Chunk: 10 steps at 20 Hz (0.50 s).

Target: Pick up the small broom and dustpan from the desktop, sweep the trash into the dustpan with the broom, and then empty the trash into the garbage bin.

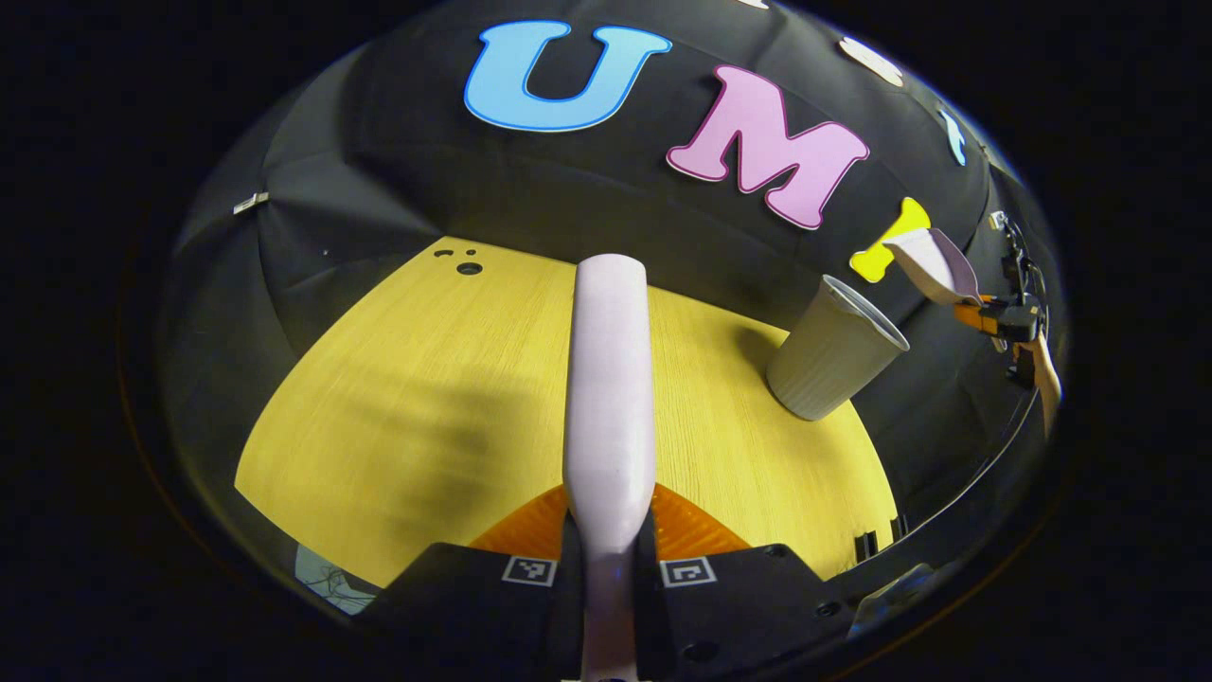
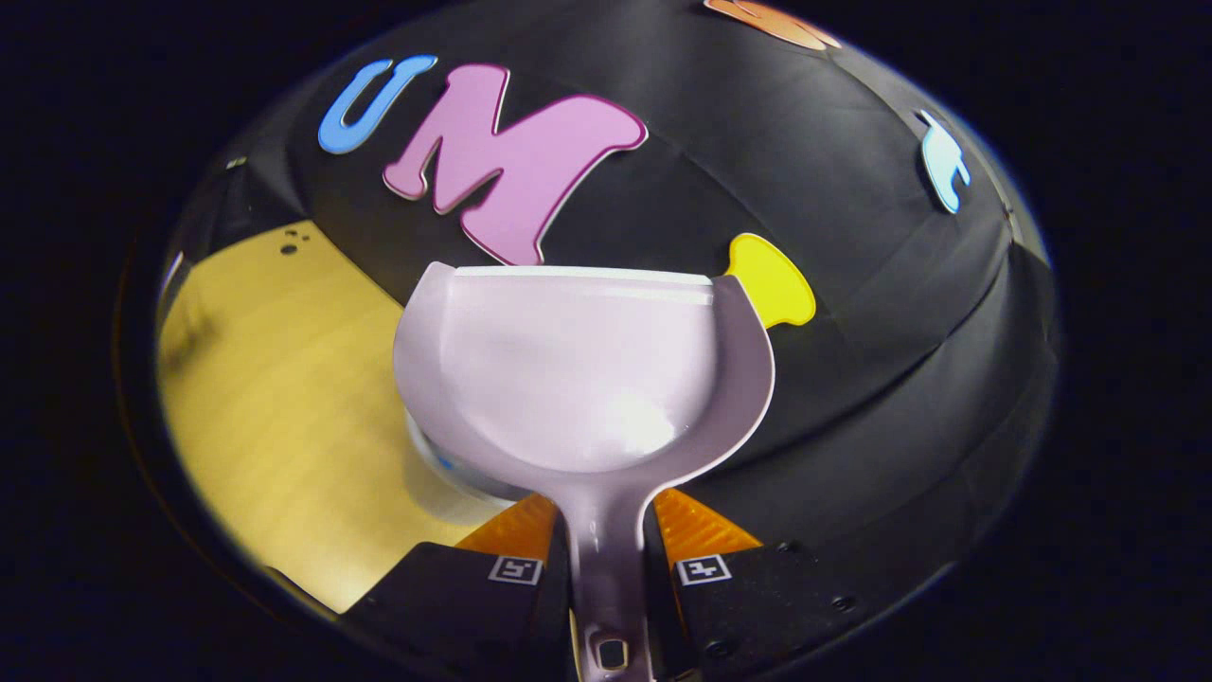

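1. My left gripper view rides on the left hand-held gripper (image 1: 607,559) and looks forward along the broom (image 1: 609,379) it grips, down over the worktop (image 1: 398,398) toward the booth's black wall.
2. It sits close above the worktop; the garbage bin (image 1: 833,350) stands near on its right.
3. My right gripper view rides on the right hand-held gripper (image 2: 606,568), with the dustpan (image 2: 578,369) very near the lens.
4. The 2 views share the worktop and the wall; the left gripper view also catches the right hand-held gripper at its far right.
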Available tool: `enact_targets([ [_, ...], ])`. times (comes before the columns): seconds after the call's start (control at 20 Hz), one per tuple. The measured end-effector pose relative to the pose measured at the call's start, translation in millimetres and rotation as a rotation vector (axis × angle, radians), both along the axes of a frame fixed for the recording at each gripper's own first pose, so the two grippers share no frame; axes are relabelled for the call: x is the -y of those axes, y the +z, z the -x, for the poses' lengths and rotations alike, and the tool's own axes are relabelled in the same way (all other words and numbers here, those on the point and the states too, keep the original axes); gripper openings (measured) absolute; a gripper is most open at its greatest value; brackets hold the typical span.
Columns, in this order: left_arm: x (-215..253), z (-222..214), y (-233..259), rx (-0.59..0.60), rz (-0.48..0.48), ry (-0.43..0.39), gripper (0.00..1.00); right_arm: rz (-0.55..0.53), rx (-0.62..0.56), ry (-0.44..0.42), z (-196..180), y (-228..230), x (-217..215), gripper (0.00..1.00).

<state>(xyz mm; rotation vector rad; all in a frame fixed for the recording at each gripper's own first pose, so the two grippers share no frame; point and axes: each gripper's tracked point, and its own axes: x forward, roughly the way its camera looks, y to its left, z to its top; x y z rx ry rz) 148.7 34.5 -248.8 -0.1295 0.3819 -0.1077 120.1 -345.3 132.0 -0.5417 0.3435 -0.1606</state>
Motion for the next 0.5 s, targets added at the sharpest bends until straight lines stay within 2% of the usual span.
enact_targets([
  [0.05,-2.2,1.8,5.1,0.013,-0.011,-0.003,0.24,-0.029,-0.009,0.027,10.0,-0.4,-15.4,0.39],
  [0.15,-6.3,5.7,11.2,0.032,-0.031,-0.009,0.24,-0.052,-0.024,0.073,29.1,-2.9,-45.9,0.36],
  [0.4,-9.9,6.9,6.4,0.035,-0.056,-0.029,0.25,-0.161,-0.118,0.197,71.1,-50.7,-139.5,0.34],
  [0.45,-10.8,5.7,3.2,0.031,-0.064,-0.033,0.24,-0.190,-0.136,0.214,75.9,-62.2,-157.6,0.39],
  [0.5,-10.5,3.6,-1.4,0.027,-0.070,-0.037,0.25,-0.223,-0.160,0.230,77.8,-74.7,-173.5,0.34],
])
